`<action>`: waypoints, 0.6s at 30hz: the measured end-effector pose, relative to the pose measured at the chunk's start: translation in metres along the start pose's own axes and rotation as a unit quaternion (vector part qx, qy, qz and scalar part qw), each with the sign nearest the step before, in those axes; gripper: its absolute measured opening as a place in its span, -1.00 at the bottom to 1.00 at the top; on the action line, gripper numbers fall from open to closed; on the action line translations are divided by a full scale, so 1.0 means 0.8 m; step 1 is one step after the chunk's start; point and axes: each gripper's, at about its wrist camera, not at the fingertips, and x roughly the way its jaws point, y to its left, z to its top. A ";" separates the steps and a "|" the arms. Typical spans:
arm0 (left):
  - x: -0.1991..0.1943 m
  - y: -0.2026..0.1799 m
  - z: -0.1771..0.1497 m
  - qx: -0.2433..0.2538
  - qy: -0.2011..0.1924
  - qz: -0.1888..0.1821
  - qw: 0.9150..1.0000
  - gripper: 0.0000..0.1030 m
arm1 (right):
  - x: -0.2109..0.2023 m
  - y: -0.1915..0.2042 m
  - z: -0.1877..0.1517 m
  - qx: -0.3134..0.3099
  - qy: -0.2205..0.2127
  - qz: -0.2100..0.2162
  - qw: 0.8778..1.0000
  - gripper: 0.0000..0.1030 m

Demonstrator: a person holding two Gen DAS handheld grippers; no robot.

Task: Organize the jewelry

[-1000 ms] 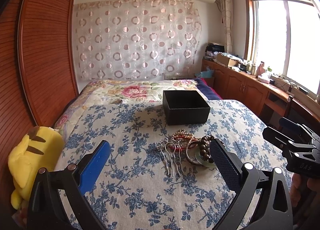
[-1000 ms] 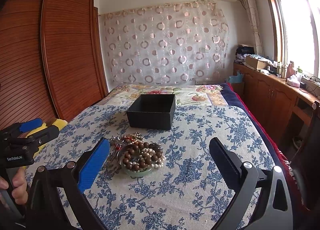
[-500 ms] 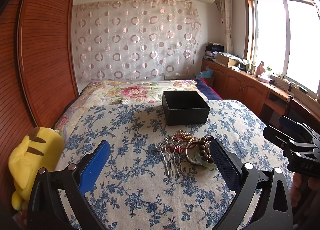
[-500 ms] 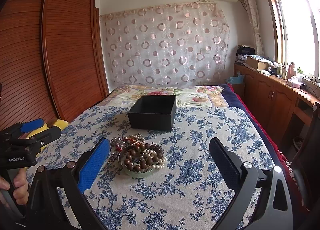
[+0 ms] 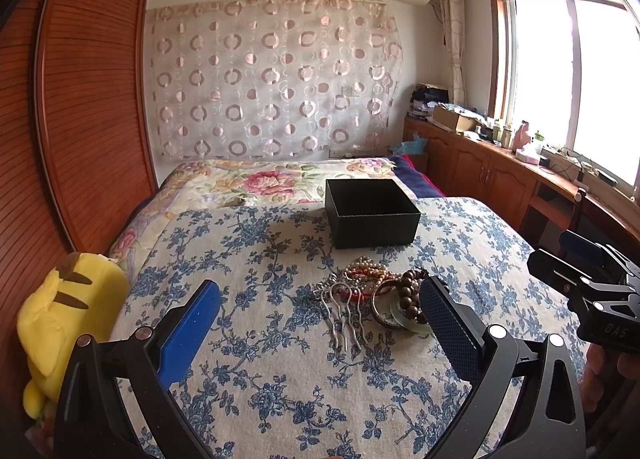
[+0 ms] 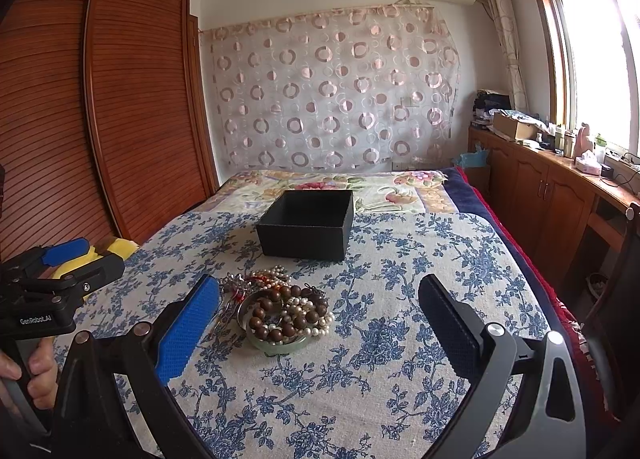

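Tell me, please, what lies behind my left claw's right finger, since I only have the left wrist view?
Observer: The green bangle lies whole on the bedcover, with a string of brown beads coiled on it.
Operator: Is anything else resting on it?
Observer: Yes, a white pearl strand is draped over its right side.
Operator: Thank you. Is the right claw free?
Observer: The right claw is wide open and holds nothing; the pile sits ahead of it, nearer its blue finger.
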 end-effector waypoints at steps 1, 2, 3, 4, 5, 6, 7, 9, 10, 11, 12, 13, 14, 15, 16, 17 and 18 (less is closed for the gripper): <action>0.000 0.000 0.000 0.000 0.000 0.000 1.000 0.88 | 0.001 -0.001 -0.001 0.000 0.000 0.000 1.000 0.95; 0.000 -0.001 0.000 0.001 0.000 0.000 1.000 0.88 | 0.000 0.001 0.001 -0.001 0.000 0.000 1.000 0.95; 0.000 0.000 0.000 0.001 0.000 0.000 1.000 0.88 | 0.000 -0.001 0.000 0.000 0.000 0.000 1.000 0.95; 0.000 0.000 -0.001 0.001 0.000 0.000 1.000 0.87 | 0.000 -0.001 -0.001 0.000 0.000 0.000 1.000 0.95; 0.000 0.000 0.000 0.001 -0.001 -0.001 1.000 0.88 | 0.001 -0.001 -0.001 0.000 0.000 0.000 1.000 0.95; 0.000 -0.001 0.000 0.001 0.000 -0.001 1.000 0.88 | 0.000 -0.001 0.000 -0.001 0.000 0.000 1.000 0.95; 0.000 -0.001 0.000 0.001 -0.001 -0.001 1.000 0.88 | 0.000 -0.002 -0.001 0.000 0.000 0.000 1.000 0.95; 0.000 -0.001 0.000 0.001 0.000 0.000 1.000 0.88 | 0.000 -0.001 0.000 0.000 -0.001 0.000 1.000 0.95; 0.000 -0.001 0.000 0.001 0.000 0.000 1.000 0.87 | 0.000 -0.001 0.000 0.000 -0.001 0.000 1.000 0.95; 0.000 -0.001 0.001 0.001 0.000 -0.001 1.000 0.87 | 0.000 -0.002 -0.001 0.000 0.000 0.000 1.000 0.95; 0.000 -0.001 0.000 0.001 0.000 0.000 1.000 0.87 | 0.001 -0.002 -0.001 0.000 0.000 0.000 1.000 0.95; 0.000 -0.002 0.000 0.001 0.000 0.000 1.000 0.88 | 0.001 -0.002 -0.001 0.001 0.000 0.000 1.000 0.95; 0.000 -0.001 0.000 0.001 0.000 0.000 1.000 0.88 | 0.001 -0.003 -0.002 0.001 0.000 0.000 1.000 0.95; 0.001 -0.002 0.000 0.001 0.001 -0.001 1.000 0.88 | 0.001 0.001 0.001 0.001 0.001 0.000 1.000 0.95; 0.000 -0.002 0.000 0.001 0.002 -0.001 1.000 0.88 | -0.002 0.005 0.005 0.001 0.003 0.001 1.000 0.95; 0.001 -0.002 0.000 0.001 0.003 -0.001 1.000 0.88 | -0.008 0.007 0.007 0.000 0.002 0.001 1.000 0.95; 0.001 -0.002 -0.001 0.001 0.004 -0.001 1.000 0.87 | -0.008 0.010 0.009 0.000 0.004 0.001 1.000 0.95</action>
